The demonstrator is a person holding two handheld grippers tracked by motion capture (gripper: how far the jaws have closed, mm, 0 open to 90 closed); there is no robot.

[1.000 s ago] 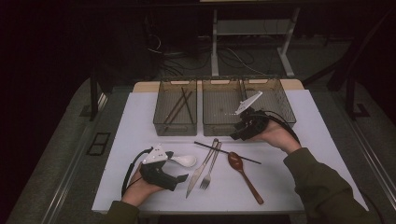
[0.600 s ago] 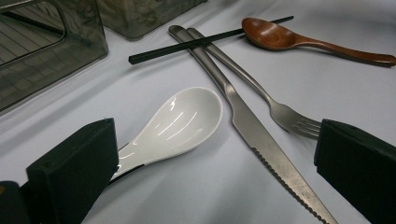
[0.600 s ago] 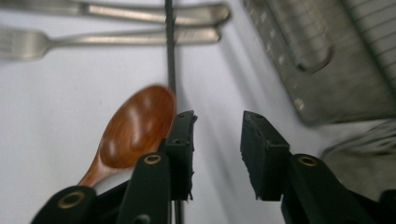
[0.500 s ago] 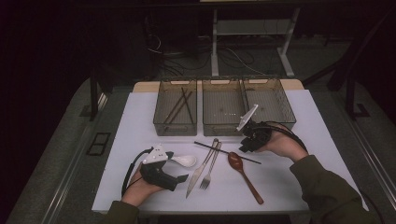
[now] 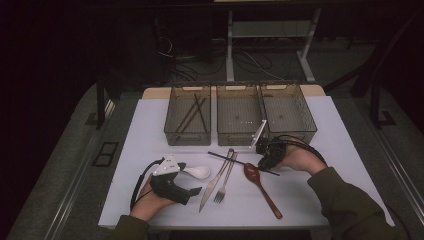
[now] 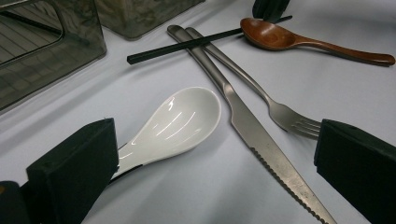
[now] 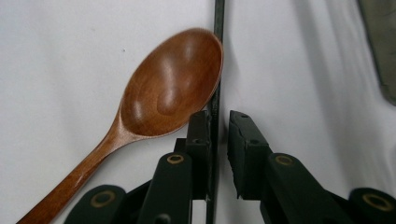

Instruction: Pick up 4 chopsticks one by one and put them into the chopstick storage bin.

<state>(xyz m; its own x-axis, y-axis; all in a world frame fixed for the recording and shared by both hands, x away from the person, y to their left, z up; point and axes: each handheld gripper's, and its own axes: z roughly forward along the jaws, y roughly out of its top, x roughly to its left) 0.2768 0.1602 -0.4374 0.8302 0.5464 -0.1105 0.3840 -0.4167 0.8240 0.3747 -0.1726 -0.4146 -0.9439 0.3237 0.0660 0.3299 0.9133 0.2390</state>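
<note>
A black chopstick (image 5: 235, 160) lies across the handles of a knife (image 5: 212, 185) and a fork (image 5: 225, 182) on the white table. My right gripper (image 5: 264, 162) points down at its right end, beside the bowl of a wooden spoon (image 5: 262, 187). In the right gripper view the chopstick (image 7: 218, 46) runs between the jaws of my right gripper (image 7: 218, 121). Those jaws have just been closing; the chopstick touches the left pad, and a slit remains at the right pad. My left gripper (image 6: 215, 140) rests open on the table with a white spoon (image 6: 182, 116) between its jaws.
Three clear bins stand in a row at the back: the left bin (image 5: 187, 135) holds dark chopsticks (image 5: 192, 115), with the middle bin (image 5: 239, 137) and the right bin (image 5: 295, 132) beside it. The white mat's front edge (image 5: 210, 222) is near my forearms.
My right hand has come down and toward me from the bins to the chopstick's end, and its jaws have narrowed around it. The left hand has stayed still.
</note>
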